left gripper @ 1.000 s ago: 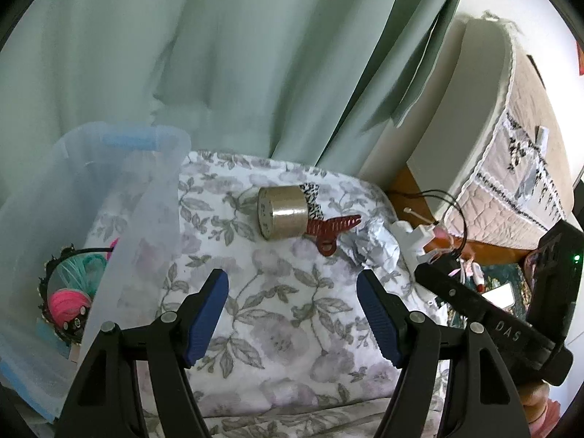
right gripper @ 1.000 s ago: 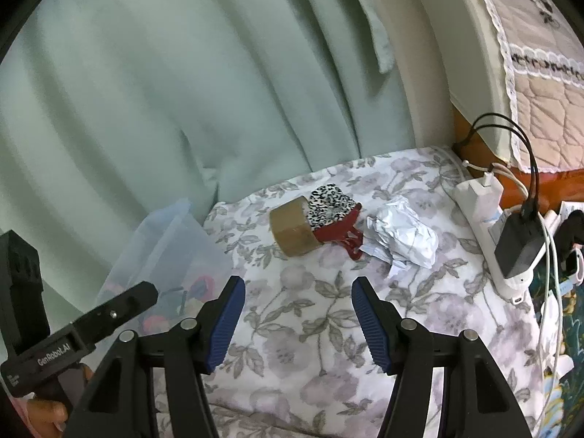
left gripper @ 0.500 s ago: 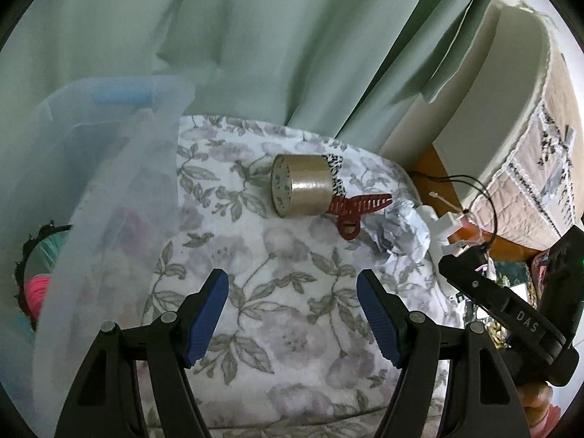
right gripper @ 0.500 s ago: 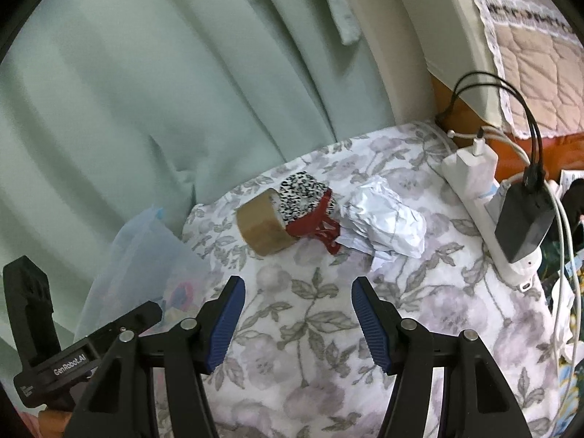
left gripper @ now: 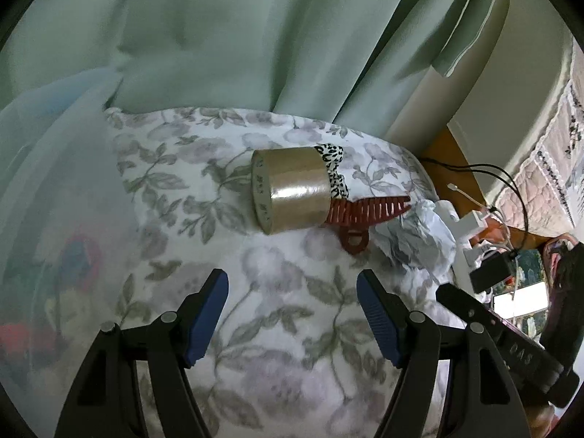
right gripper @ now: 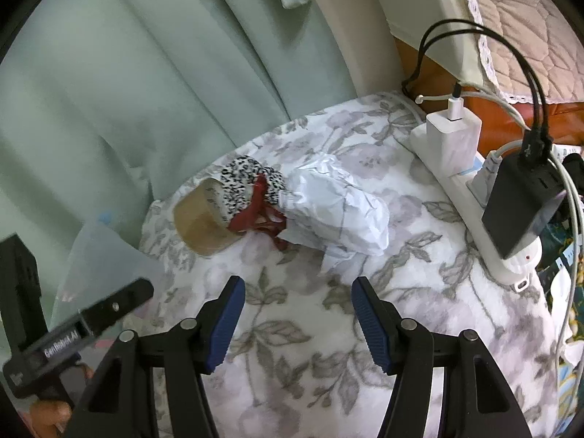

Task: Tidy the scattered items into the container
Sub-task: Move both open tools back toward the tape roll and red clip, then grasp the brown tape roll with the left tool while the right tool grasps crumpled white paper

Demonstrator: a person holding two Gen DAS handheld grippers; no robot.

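Sideways, shiny brown tape roll.

This is a bedroom in a home. A floral sheet covers the soft surface in the middle. A pale green curtain hangs behind it from 10 to 1 o'clock. At 2 o'clock stands a mattress under a quilted, lace-edged cover. At 3 o'clock in the right wrist view lies a power strip with chargers and cables plugged in.
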